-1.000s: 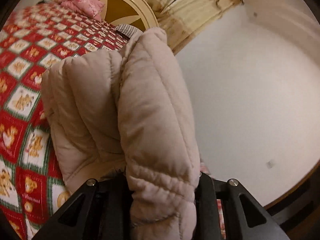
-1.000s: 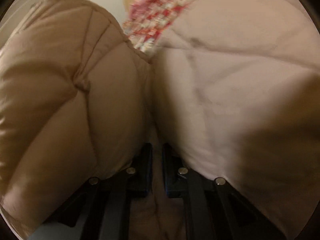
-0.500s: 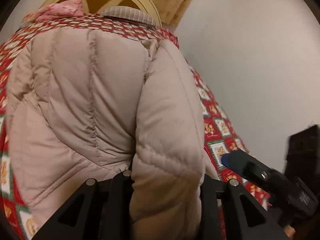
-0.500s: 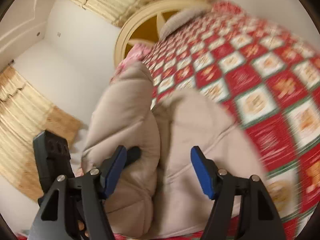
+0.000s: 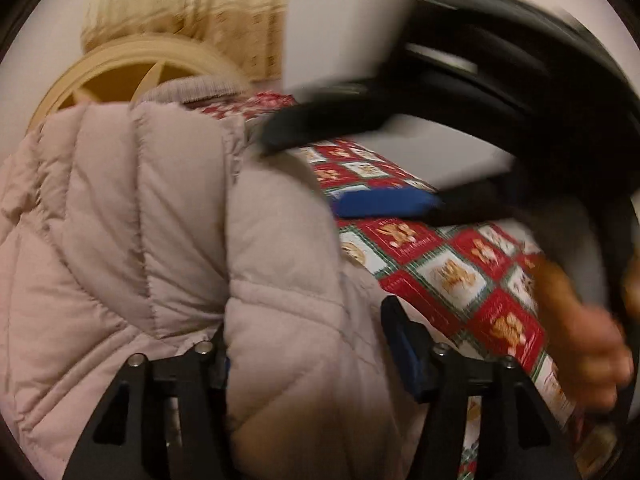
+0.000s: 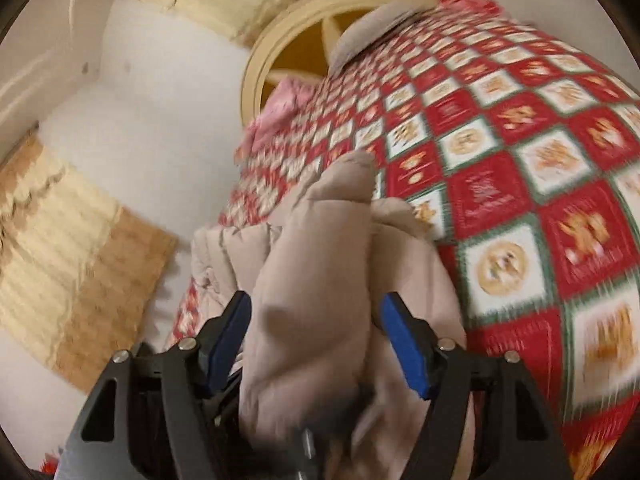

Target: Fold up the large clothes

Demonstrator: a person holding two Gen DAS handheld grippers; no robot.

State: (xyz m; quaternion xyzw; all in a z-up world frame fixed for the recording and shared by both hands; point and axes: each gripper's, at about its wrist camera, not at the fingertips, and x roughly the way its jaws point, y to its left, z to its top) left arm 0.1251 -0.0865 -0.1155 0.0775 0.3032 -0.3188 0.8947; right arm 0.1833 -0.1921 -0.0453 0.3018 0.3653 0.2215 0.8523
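Red patchwork bedspread [image 6: 520,168] under beige puffer jacket [image 5: 132,240], both hand-held grippers [image 5: 308,360] [image 6: 316,336] spread wide around its folds.

The puffy jacket [image 5: 152,240] bulges up between the jaws of the left gripper [image 5: 304,356], filling the way ahead and to the left. To the right the bedspread [image 5: 452,264] lies bare, but the right gripper [image 5: 384,204] crosses just above it. In the right wrist view, open bedspread [image 6: 520,160] stretches to the headboard [image 6: 280,32]; a pink pillow [image 6: 280,108] sits there.
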